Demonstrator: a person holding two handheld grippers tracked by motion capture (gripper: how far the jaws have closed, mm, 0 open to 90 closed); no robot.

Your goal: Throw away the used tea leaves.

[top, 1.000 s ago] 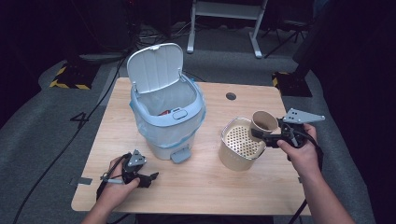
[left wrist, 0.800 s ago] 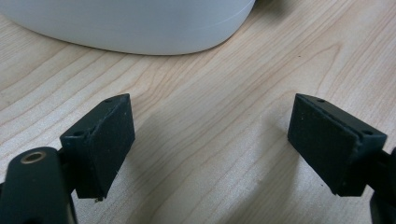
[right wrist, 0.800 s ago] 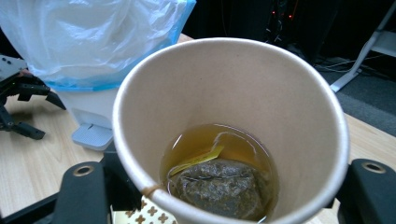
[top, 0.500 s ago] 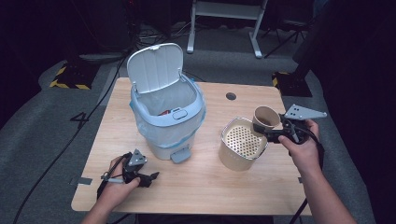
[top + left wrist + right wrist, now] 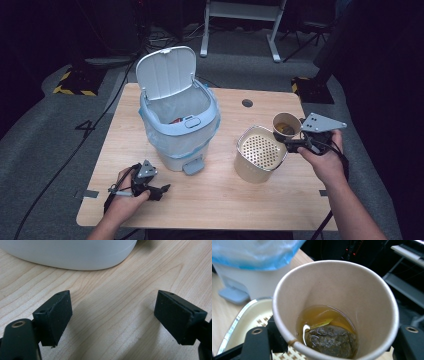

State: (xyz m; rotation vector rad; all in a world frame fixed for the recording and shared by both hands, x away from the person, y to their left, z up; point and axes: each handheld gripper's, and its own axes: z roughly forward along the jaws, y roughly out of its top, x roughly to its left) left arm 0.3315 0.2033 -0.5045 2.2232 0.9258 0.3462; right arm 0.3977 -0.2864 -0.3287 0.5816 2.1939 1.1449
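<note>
High view: right forearm comes in from the bottom right, hand wrapped round the right tongs (image 5: pixel 292 143), which point left toward the middle of the tabletop (image 5: pixel 225 200) with the grey three-cornered plate on top. Those tongs are clamped on a paper cup (image 5: pixel 286 125), held upright and off the wood, just beside and slightly above the far right rim of a cream strainer basket (image 5: pixel 260 160) with a perforated floor. Right gripper view: the black jaws sit against either side of the cup (image 5: pixel 337 302), one at lower left, one at lower right, pressing its wall. Cup is plain tan paper with a rolled rim, slightly out of round; inside, a shallow pool of amber liquid and a dark, wet tea bag (image 5: pixel 332 341) lying at the bottom with a yellowish tag floating by it. Beyond the cup, the basket's rim and the white pedal bin (image 5: pixel 249 282) with its blue liner. High view again: left hand rests low on the tabletop near the front left, holding the left tongs (image 5: pixel 162 190) level, aimed right, near the bin's (image 5: pixel 180 125) base; the bin's lid stands open. Left gripper view: jaws wide apart over bare wood, nothing between them.
</note>
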